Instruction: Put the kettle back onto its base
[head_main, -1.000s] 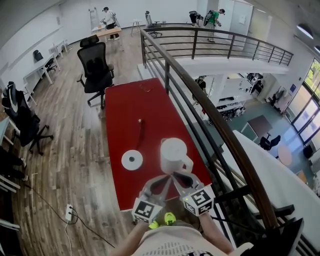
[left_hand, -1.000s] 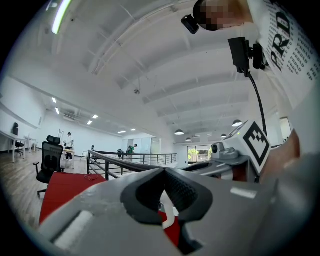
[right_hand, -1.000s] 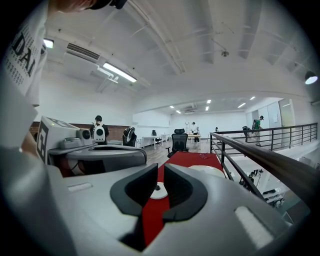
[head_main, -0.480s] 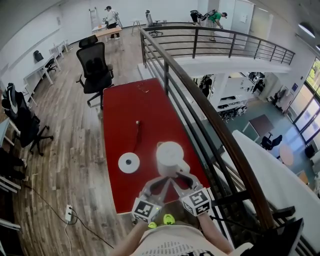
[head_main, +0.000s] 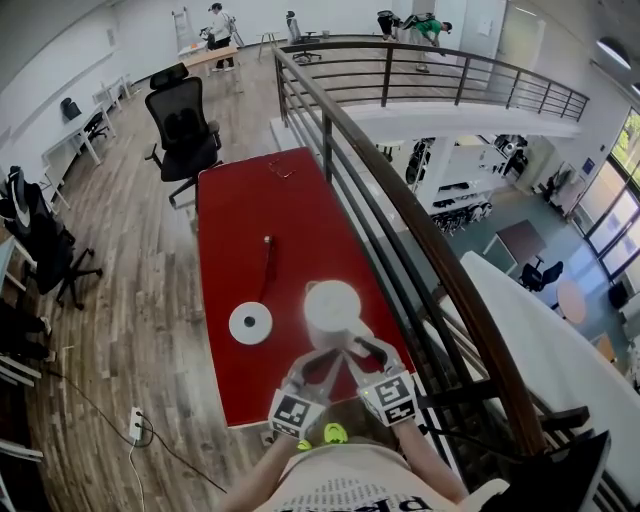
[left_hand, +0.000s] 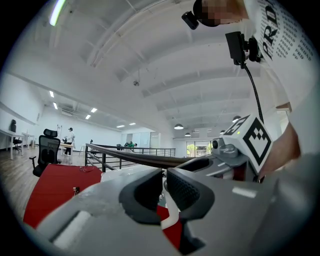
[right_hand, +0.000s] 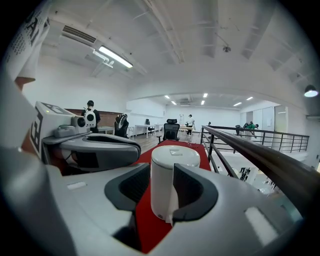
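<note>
The white kettle (head_main: 332, 305) stands upright on the red table (head_main: 235, 210), near the table's close end and toward its railing side. The round white base (head_main: 250, 322) lies flat to the kettle's left. The two are apart, with bare red tabletop between them, so the kettle is not on its base. A dark cord (head_main: 267, 268) runs from the base up along the table.

Both grippers come in side by side from the near edge, just in front of the person's body, pointing at the kettle. The right gripper (right_hand: 162, 192) has just been opening its jaws, and now they stand wide. In the right gripper view the kettle's body fills the space between them. The edge of its handle sits close against the right-hand pad, but the pads are not pressing on it, and the kettle rests on the table by itself.

The left gripper (left_hand: 164, 187) is alongside with its jaws narrow, only a thin slit showing between the dark pads. Through that slit shows a strip of white and a bit of red table. What the white piece is, I cannot tell.

To the table's right runs the dark curved railing (head_main: 400, 215), and a black office chair (head_main: 185, 125) stands on the wooden floor beyond the table's far end.
</note>
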